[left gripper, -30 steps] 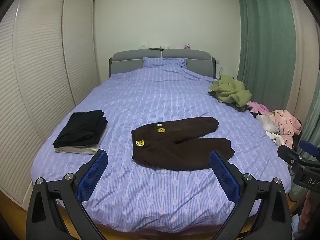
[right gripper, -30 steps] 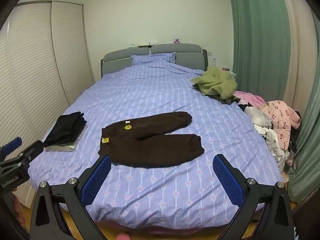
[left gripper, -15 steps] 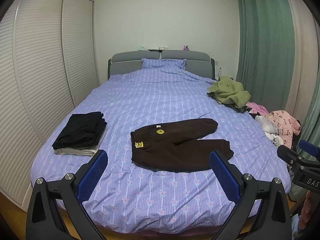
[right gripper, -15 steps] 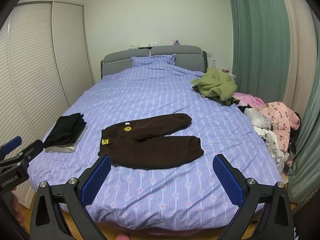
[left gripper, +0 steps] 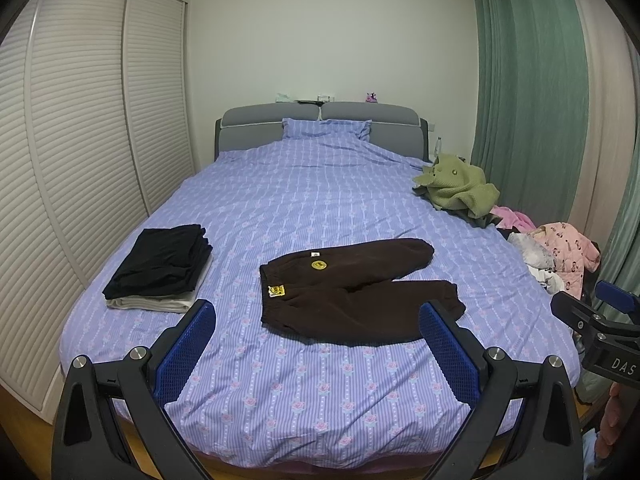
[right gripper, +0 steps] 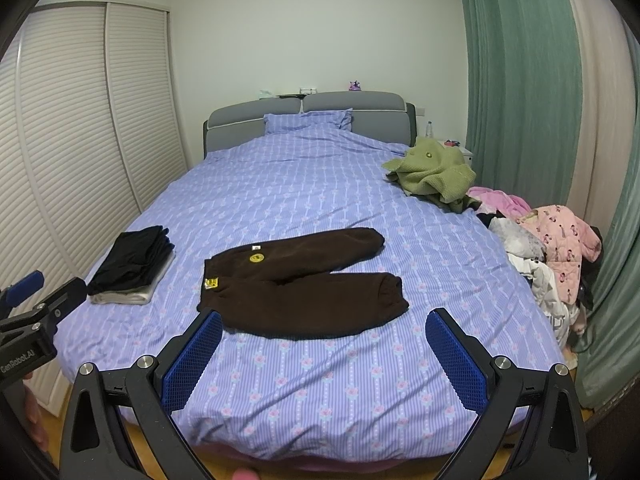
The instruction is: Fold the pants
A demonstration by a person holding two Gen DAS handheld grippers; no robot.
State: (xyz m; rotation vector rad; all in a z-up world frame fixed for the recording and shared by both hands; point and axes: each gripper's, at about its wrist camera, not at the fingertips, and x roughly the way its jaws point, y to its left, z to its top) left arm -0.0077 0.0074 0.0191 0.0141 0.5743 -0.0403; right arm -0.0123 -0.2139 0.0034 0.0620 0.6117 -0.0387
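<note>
The pants (left gripper: 352, 292) lay flat near the foot of the bed (left gripper: 320, 392), roughly in its middle, unfolded. Their long axis ran across the bed: the waistband sat at the left, toward the wardrobe (left gripper: 80, 140), and both legs pointed right, toward the curtain (left gripper: 528, 92). The far leg angled up and away to the right, the near leg ran nearly straight right, so the two spread apart in a narrow V with cuffs well apart. A round yellow patch (left gripper: 319, 265) and a square yellow tag (left gripper: 276, 291) showed near the waistband.

The left gripper (left gripper: 316, 348) hung over the foot edge of the bed, its jaws spread wide and holding nothing; the blue pads (left gripper: 186, 348) framed the pants without touching them. The right gripper (right gripper: 324, 354) stood the same way, wide apart and empty, short of the pants (right gripper: 300, 284), with its pads (right gripper: 456, 356) above the bedspread (right gripper: 320, 380).

A stack (left gripper: 160, 268) of folded dark clothes on a pale piece lay to the left of the pants, near the bed's left edge. A green garment (left gripper: 456, 188) was heaped at the far right side, and a pile (right gripper: 552, 252) of pink and white clothes lay off the right edge. A pillow (left gripper: 326, 128) rested against the grey headboard (left gripper: 248, 128).
</note>
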